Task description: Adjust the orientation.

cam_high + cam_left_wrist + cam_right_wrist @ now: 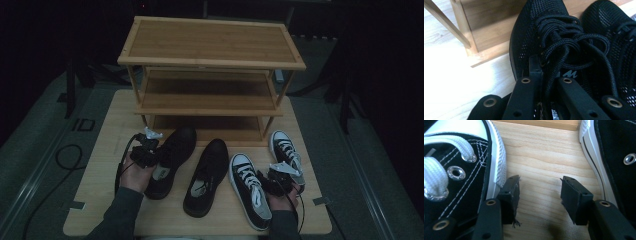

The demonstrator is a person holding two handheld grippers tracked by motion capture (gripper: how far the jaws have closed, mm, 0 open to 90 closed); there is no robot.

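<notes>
A black mesh lace-up shoe point(172, 160) lies on the wooden board in front of the rack, toe toward it. My left gripper point(149, 155) is shut on this shoe's point(541, 30) left side at the collar; in the left gripper view my gripper point(546, 75) has its jaws close together, with the shoe's edge and laces between them. Its partner point(207, 177) lies just to the right. My right gripper point(274, 181) stands open over bare wood between two black-and-white canvas sneakers point(248, 187) point(286, 152). In the right gripper view my gripper point(539, 192) has nothing between its pads.
A three-tier bamboo shoe rack point(210, 75) stands at the back of the board point(100, 200), its lowest shelf point(486, 30) right ahead of the held shoe. The canvas sneakers point(461, 170) point(616, 150) flank the right gripper closely. A black cable point(67, 155) lies on the floor at left.
</notes>
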